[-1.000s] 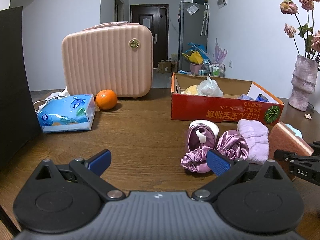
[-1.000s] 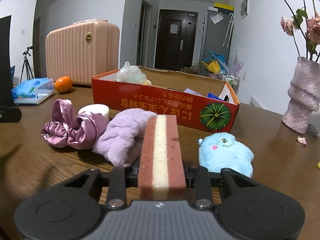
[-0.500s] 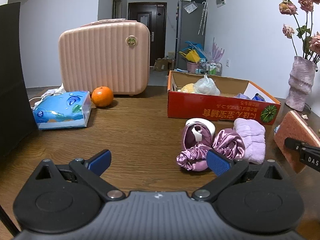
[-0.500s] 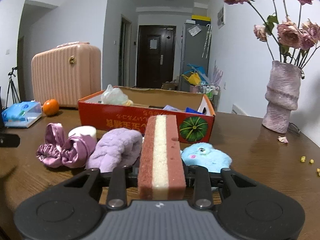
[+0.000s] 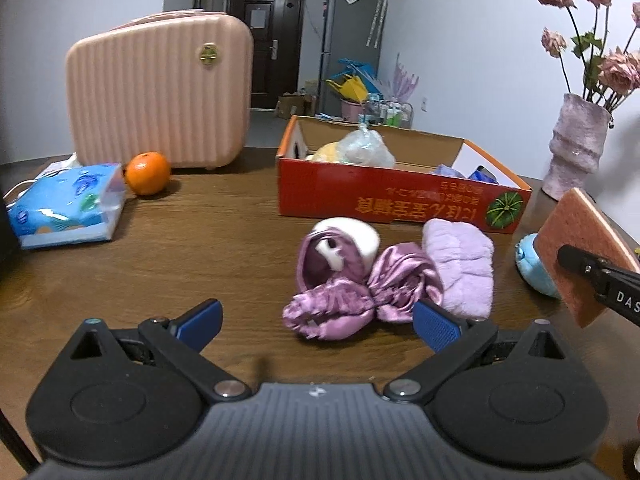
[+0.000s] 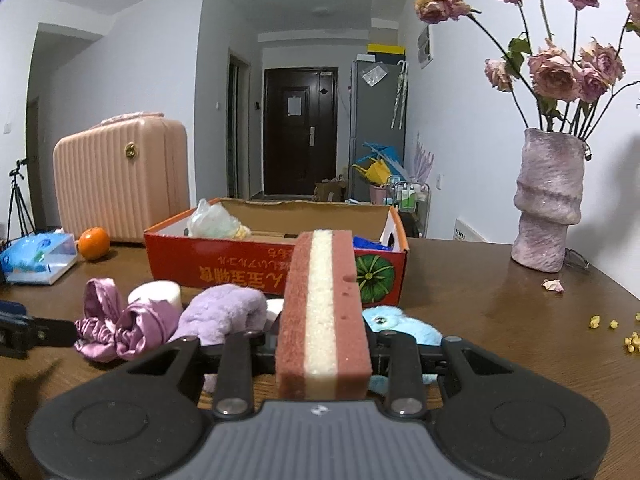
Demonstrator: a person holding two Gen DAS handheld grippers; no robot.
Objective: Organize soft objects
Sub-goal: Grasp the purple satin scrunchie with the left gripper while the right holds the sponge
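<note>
1. Right hand-held gripper [image 6: 323,344] clamped on a sponge [image 6: 323,312], brown-red outer layers with a cream core, held on edge at lower centre of the right wrist view; raised off the table [image 6: 500,320].
2. Same sponge visible at the right edge of the left wrist view, tilted, with a black finger [image 5: 592,270] across it.
3. Left hand-held gripper [image 5: 316,320] spread wide, nothing between the blue pads [image 5: 434,326], low over the table at lower centre.
4. Purple satin scrunchies [image 5: 340,300] just beyond the left pads, touching a white round puff [image 5: 352,236] and a lilac fluffy cloth [image 5: 460,268].
5. Blue plush toy [image 6: 404,326] on the table behind the sponge, partly hidden.
6. Red cardboard box [image 5: 400,200] beyond the soft pile at centre; a clear plastic bag [image 5: 362,148] and blue items inside, too small to tell.
7. Pink suitcase [image 5: 160,92] at upper left, orange [image 5: 147,173] and tissue pack [image 5: 66,204] in front of it.
8. Purple vase [image 6: 548,200] with dried roses [image 6: 560,72] at right.
</note>
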